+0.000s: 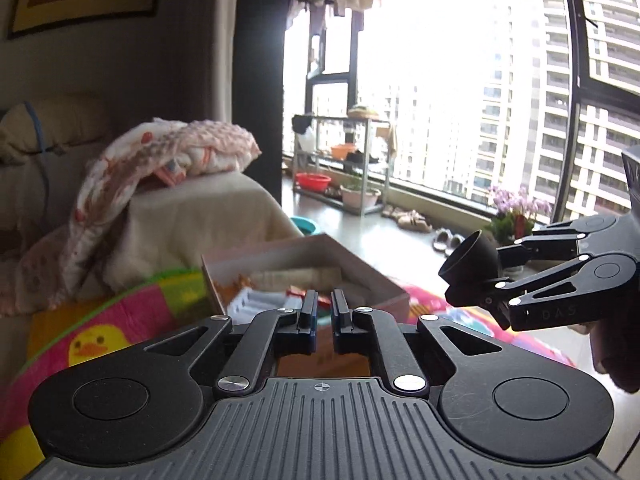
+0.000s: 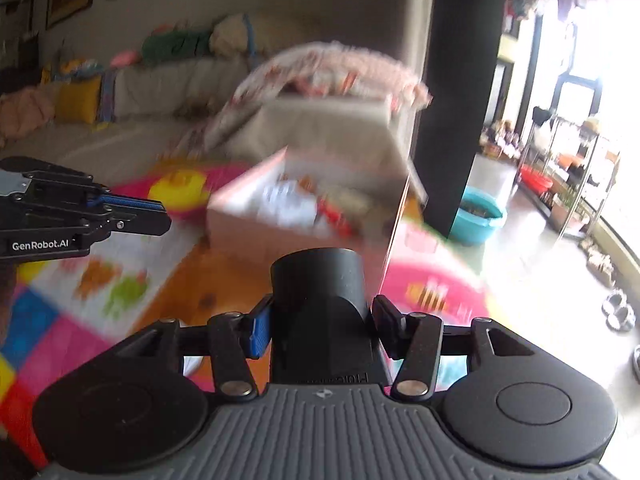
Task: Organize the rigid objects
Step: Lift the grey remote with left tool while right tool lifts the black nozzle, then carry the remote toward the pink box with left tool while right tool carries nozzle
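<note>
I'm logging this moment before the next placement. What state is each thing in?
left gripper: shut, nothing between the fingers.
right gripper: shut on the black tube.
black tube: held off the floor, open end forward.
cardboard box: open, items inside.

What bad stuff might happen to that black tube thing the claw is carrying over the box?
1. The right gripper pinches the smooth black tube only at its sides, so it might slip and fall onto the colourful mat.
2. The open cardboard box already looks crowded, so the tube may land on the packets inside.
3. The left gripper is shut and empty, close by; the two could bump together.
</note>
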{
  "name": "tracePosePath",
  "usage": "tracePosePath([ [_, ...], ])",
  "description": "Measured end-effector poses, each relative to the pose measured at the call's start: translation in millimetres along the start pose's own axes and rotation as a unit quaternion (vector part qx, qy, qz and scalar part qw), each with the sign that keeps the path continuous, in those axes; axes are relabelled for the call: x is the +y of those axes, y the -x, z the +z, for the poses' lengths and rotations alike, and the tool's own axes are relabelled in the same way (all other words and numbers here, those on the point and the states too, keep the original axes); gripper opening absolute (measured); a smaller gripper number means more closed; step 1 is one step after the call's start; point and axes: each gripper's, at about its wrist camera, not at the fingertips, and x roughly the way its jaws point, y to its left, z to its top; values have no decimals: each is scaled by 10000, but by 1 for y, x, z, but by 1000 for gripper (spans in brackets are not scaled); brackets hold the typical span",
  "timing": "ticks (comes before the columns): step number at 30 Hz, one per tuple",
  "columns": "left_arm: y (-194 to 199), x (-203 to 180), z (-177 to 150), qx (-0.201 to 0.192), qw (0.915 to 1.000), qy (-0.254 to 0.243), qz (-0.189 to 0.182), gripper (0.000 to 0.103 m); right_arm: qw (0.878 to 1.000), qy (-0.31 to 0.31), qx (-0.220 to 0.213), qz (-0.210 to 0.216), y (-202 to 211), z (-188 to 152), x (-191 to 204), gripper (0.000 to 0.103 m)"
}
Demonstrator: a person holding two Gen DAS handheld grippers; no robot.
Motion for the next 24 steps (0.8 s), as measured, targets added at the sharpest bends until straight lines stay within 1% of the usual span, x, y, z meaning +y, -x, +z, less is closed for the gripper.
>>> tracePosePath([
  [2,-6,5,5,171,9995,240,-111,9,9996,-218,-125,-84,-10,20,-9,52],
  [3,-7,5,1,278,9989,328,-196,10,9993,-332,-121,-86,-16,25,-13,52],
  [5,-9,0,-20,604,9969,400,-301,11,9990,-439,-33,-14,-23,24,-16,52],
  [8,-12,-11,-56,1197,9915,412,-309,12,9989,-361,299,14,-35,1,-9,52],
  [11,-8,-23,-82,1573,9865,373,-266,12,9971,-194,730,-89,-43,-29,1,52],
  [14,-3,-37,-96,1708,9847,258,-239,13,9959,108,851,-274,-40,-55,13,52],
  [15,-3,-42,-100,1761,9838,224,-252,13,9956,170,875,-278,-38,-62,16,52],
  [17,-9,-52,-107,1889,9814,116,-320,15,9953,193,936,-140,-36,-72,22,52],
  [18,-10,-57,-110,1885,9816,41,-300,18,9951,190,971,-78,-36,-76,24,52],
  [19,-11,-62,-111,1834,9827,-76,-252,18,9948,194,994,-57,-37,-79,27,52],
  [20,-12,-67,-111,1822,9829,-166,-223,20,9948,194,1001,-57,-37,-82,29,55],
  [21,-13,-70,-111,1832,9826,-205,-235,26,9947,187,1004,-91,-38,-84,30,65],
  [22,-14,-71,-111,1837,9824,-202,-272,32,9949,162,988,-126,-38,-87,31,72],
  [23,-15,-72,-111,1838,9823,-196,-312,35,9952,125,956,-136,-36,-90,31,82],
  [24,-13,-75,-113,1835,9822,-192,-354,42,9954,83,944,-113,-34,-94,31,84],
])
